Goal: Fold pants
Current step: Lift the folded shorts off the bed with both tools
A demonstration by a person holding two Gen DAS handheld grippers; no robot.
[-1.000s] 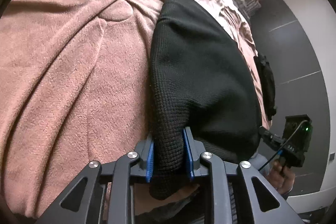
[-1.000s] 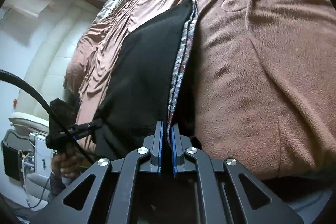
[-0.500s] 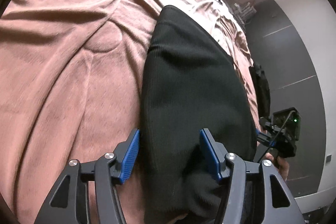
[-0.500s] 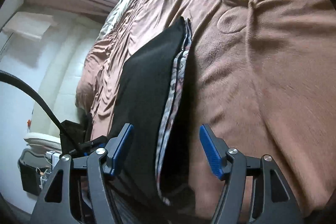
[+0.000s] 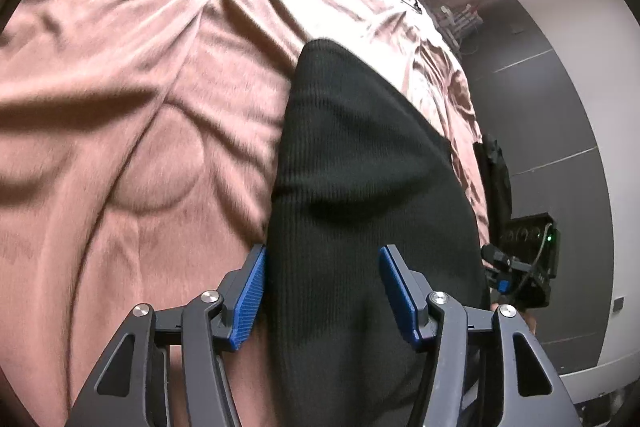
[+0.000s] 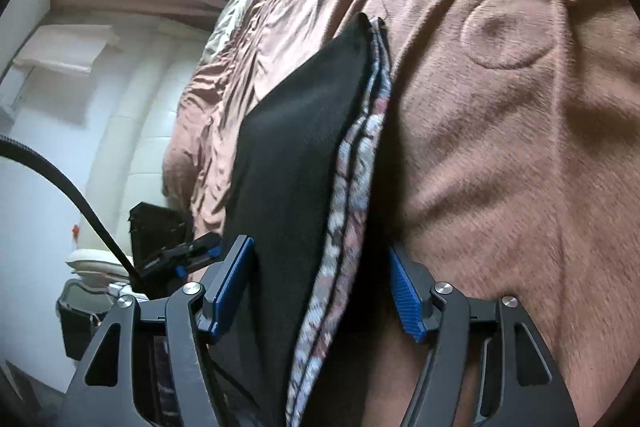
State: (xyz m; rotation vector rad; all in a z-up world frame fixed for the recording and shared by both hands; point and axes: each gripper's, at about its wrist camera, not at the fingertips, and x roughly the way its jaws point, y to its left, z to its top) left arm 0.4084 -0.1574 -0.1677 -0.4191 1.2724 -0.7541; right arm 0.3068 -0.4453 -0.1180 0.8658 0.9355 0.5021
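Both your jaws stand wide apart and grip nothing. In the left wrist view, your left gripper point(image 5: 322, 293) straddles the near end of the pants point(image 5: 360, 179), its blue pads point(image 5: 250, 297) spread to either side of the black ribbed cloth; the left-hand pad sits right at the cloth's edge, though you cannot tell if it touches. The pants lie as a folded black slab on a brown blanket point(image 5: 140, 87), reaching away from you toward the far edge of the bed. The blanket is creased, with a round stitched patch left of the pants. Past the bed you see a dark grey panelled wall point(image 5: 552, 115) and a pale curved surface beside it. Low at the right your right gripper point(image 5: 524, 267) shows from outside, a green light on its housing.

In the right wrist view, your right gripper point(image 6: 322, 293) spans the other long side of the pants point(image 6: 296, 155). Here you see what the left view hides: a patterned pink-and-grey lining point(image 6: 352, 187) edging the black layers. The blanket point(image 6: 520, 147) fills the right of the frame. At the left are a white padded wall point(image 6: 120, 115), a black cable point(image 6: 60, 183) crossing it, your left gripper point(image 6: 168, 247) below that, and a dark bin point(image 6: 78, 319) on the floor.
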